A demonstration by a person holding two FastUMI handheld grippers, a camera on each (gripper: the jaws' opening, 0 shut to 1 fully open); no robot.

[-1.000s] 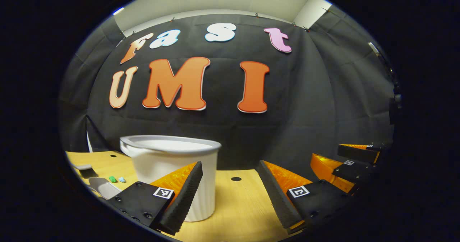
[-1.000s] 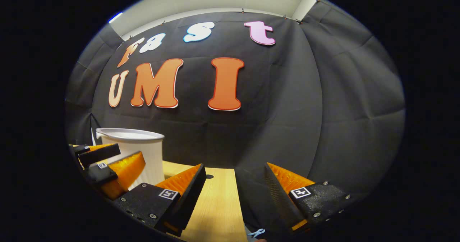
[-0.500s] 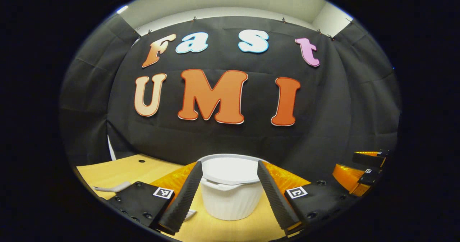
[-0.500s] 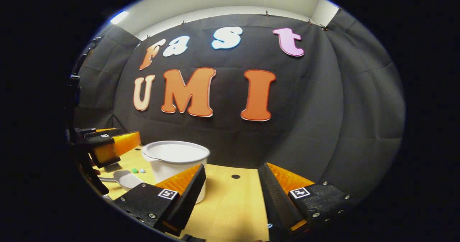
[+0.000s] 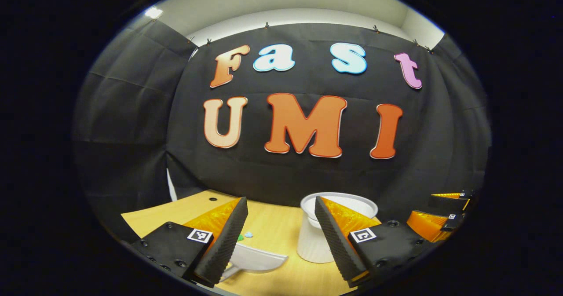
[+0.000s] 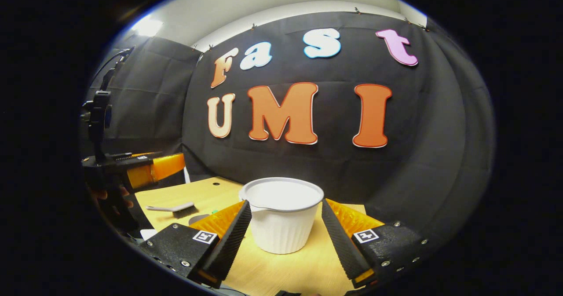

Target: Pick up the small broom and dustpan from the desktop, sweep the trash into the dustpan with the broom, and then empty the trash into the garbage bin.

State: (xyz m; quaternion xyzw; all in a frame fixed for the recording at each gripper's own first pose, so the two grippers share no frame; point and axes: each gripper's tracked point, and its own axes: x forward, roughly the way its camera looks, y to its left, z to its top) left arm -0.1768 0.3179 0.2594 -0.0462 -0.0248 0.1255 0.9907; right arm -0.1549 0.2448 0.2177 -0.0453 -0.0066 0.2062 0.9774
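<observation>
In the left gripper view, the left hand-held gripper point(image 5: 278, 239) hangs above the wooden table point(image 5: 189, 208) with its fingers spread wide and nothing between them. Low on the left, the white dustpan point(image 5: 257, 261) lies flat on the table, its near end hidden behind the left finger. Just beyond it sit two small bits of trash point(image 5: 246, 235), one green and one pale blue, loose on the wood. Further right stands the white garbage bin point(image 5: 314, 243), upright, partly covered by the right finger. At the far right edge the other hand-held gripper shows, held apart from everything.

In the right gripper view, the left hand-held gripper is at the far left with a hand point(image 6: 110, 197) on its grip, raised above the table. Below it the small broom point(image 6: 171, 208) lies flat on the table, untouched. In the middle, the right hand-held gripper point(image 6: 286, 236) is parted wide and grasps nothing; the garbage bin stands framed between its fingers, further off and not touched.
</observation>
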